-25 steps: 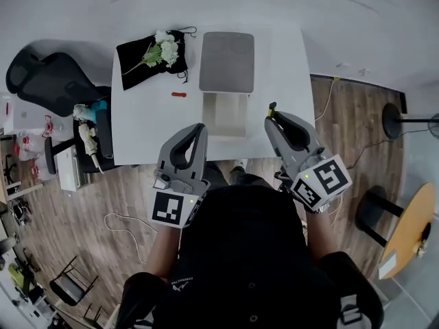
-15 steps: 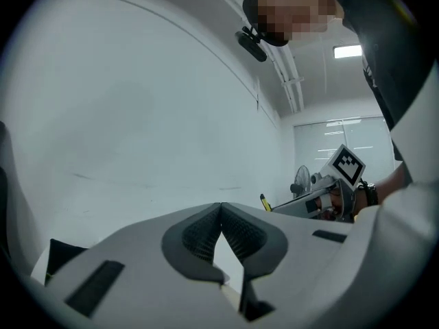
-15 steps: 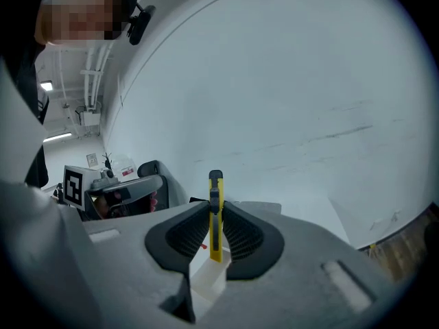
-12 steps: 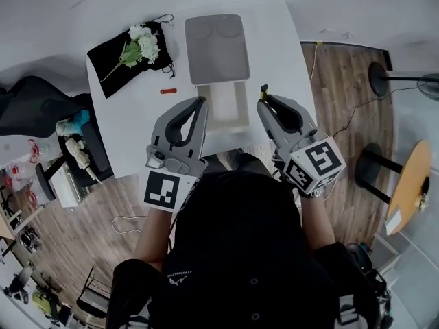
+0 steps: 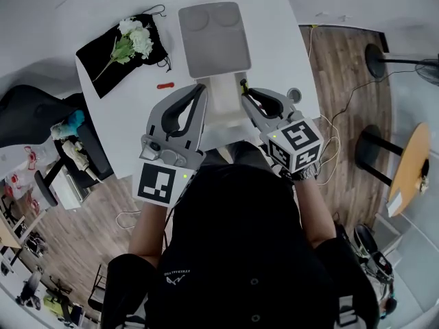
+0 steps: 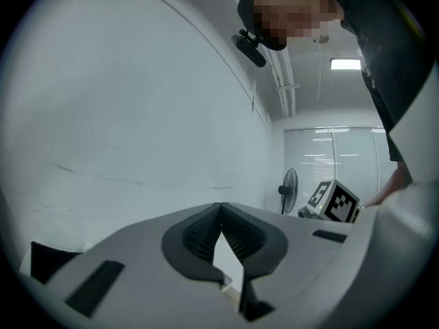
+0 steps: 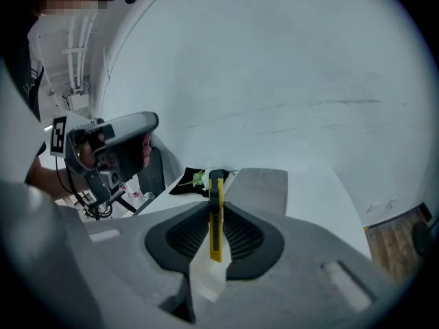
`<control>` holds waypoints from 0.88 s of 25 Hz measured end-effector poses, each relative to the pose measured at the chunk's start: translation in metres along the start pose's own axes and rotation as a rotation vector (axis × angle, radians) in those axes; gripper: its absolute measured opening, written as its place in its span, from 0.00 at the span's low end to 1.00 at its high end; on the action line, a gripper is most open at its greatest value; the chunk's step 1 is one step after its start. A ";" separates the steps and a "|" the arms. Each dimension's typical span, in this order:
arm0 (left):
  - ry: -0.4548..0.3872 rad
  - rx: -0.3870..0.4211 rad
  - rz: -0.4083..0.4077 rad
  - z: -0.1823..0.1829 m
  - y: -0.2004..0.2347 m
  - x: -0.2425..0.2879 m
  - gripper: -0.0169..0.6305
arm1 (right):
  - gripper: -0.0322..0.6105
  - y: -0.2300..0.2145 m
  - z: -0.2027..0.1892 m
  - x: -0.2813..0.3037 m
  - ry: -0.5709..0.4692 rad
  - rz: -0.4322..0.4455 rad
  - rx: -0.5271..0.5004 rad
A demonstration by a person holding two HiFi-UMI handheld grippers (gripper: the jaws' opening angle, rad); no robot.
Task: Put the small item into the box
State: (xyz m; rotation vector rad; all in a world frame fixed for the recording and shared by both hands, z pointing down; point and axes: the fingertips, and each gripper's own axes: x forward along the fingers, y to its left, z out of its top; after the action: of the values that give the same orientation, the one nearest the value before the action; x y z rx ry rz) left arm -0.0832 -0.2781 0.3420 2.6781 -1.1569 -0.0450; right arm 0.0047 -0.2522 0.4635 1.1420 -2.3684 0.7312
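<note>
Centrally, in the head view, an open white box (image 5: 224, 105) is shown on a white table (image 5: 130, 115), its grey lid (image 5: 214, 40) laid back toward 12 o'clock. The box's near end is covered by both grippers, and the table's near edge is hidden behind the person's dark-clothed body.

The right gripper (image 5: 243, 91) is seen at the box's 3 o'clock rim. Its jaws are pressed onto a slim yellow-and-black item (image 7: 216, 232), held upright between the pads in the right gripper view. Whether the item touches the box cannot be told.

The left gripper (image 5: 199, 88) is placed at the box's 9 o'clock rim. In the left gripper view its tips (image 6: 221, 208) are met, with nothing pinched; only wall, ceiling and a fan (image 6: 289, 184) are shown beyond them, and the table is out of frame.

At 10 o'clock from the box, a black pouch (image 5: 103, 53) bearing white flowers (image 5: 134, 40) is seen. A small red object (image 5: 164, 86) lies between pouch and left gripper; it is too small to identify. A small round grey object (image 5: 293, 94) lies at 3 o'clock, likewise unidentified.
</note>
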 end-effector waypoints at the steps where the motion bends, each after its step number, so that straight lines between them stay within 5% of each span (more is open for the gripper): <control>1: 0.000 -0.001 -0.002 0.000 0.001 0.000 0.03 | 0.15 -0.001 -0.007 0.006 0.019 0.005 0.011; 22: 0.019 -0.013 0.041 -0.007 0.027 -0.007 0.03 | 0.15 -0.027 -0.109 0.089 0.363 0.009 0.066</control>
State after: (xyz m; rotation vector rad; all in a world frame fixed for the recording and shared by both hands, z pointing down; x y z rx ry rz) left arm -0.1066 -0.2891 0.3537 2.6362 -1.2016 -0.0199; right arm -0.0108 -0.2522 0.6061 0.9319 -2.0598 0.9381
